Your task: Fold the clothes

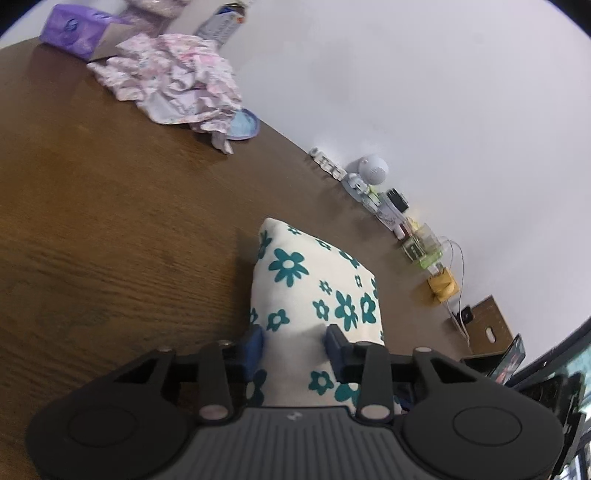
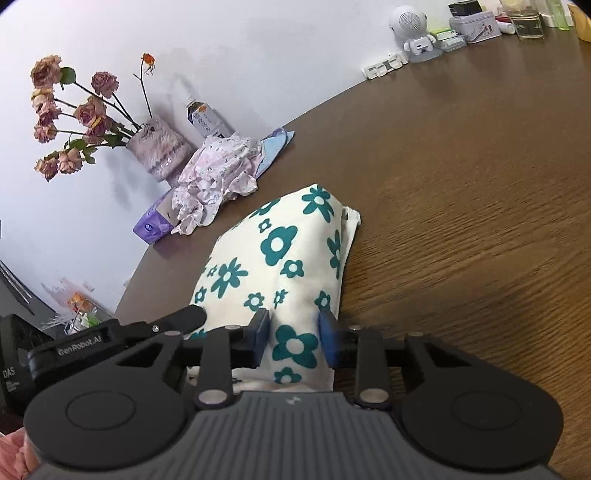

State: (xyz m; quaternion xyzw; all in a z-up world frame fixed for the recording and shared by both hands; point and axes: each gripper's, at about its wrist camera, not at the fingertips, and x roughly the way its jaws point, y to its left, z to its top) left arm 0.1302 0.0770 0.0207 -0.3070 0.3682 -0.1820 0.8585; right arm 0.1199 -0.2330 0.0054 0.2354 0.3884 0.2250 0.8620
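Note:
A cream cloth with teal flowers (image 1: 314,280) lies folded into a thick wad on the brown wooden table (image 1: 110,221). In the left wrist view my left gripper (image 1: 294,339) straddles its near end. The blue pads stand apart with flat, uncreased cloth between them, so it is open. In the right wrist view the same cloth (image 2: 280,251) runs away from my right gripper (image 2: 293,332). That gripper is shut on the near edge, and the fabric puckers at the pads. The black body of the left tool (image 2: 110,336) shows at the cloth's left side.
A crumpled pink floral garment (image 1: 173,77) lies at the table's far edge beside a purple tissue pack (image 1: 74,29). A vase of dried roses (image 2: 159,151) and a carton (image 2: 207,120) stand by the wall. A white speaker figure (image 2: 413,29) and small jars line the wall.

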